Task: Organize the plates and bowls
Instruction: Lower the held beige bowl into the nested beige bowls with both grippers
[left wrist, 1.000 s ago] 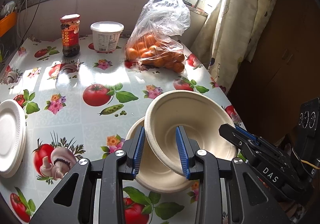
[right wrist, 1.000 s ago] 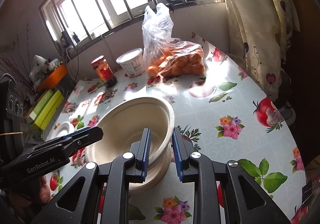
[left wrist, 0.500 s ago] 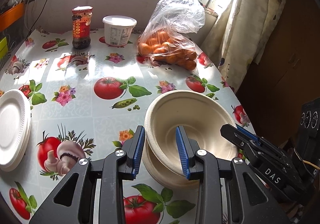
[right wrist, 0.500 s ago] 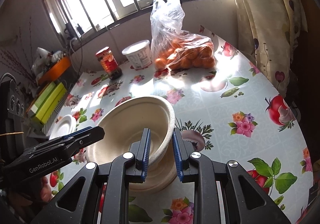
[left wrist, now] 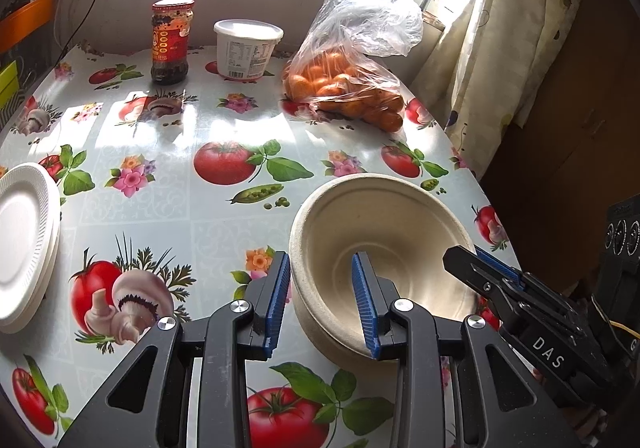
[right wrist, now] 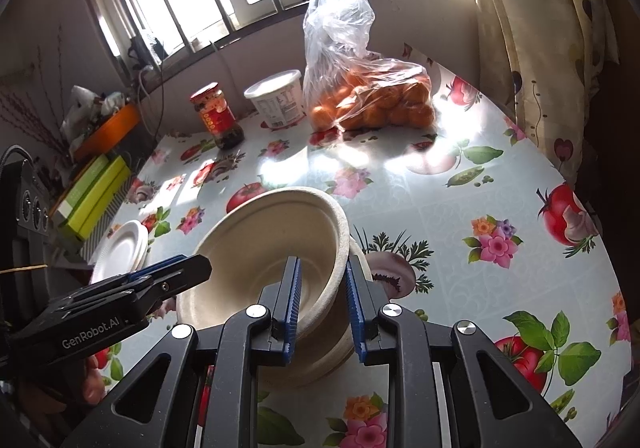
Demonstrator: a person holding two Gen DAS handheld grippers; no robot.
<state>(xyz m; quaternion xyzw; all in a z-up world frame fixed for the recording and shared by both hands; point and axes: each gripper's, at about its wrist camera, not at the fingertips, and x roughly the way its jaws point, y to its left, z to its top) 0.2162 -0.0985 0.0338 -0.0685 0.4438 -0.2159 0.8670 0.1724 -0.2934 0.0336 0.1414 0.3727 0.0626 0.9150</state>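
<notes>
A beige paper bowl (left wrist: 380, 232) sits in a stack of like bowls near the table's right edge; it also shows in the right wrist view (right wrist: 272, 248). My left gripper (left wrist: 322, 300) straddles its near left rim, jaws apart with a gap to the rim. My right gripper (right wrist: 322, 304) straddles the opposite rim, jaws close to it but not clearly pressing. The right gripper shows in the left wrist view (left wrist: 500, 284) and the left gripper in the right wrist view (right wrist: 168, 276). A stack of white plates (left wrist: 20, 240) lies at the left edge, also seen from the right wrist (right wrist: 120, 248).
At the back stand a red-labelled jar (left wrist: 170, 41), a white tub (left wrist: 247, 47) and a plastic bag of oranges (left wrist: 348, 87). A curtain (left wrist: 500, 47) hangs right of the table. Green boxes (right wrist: 92, 195) sit beyond the left edge.
The tilted top bowl has come down and settled more squarely into the stack. Both grippers stayed around its rim, and the view pulled back a little.
</notes>
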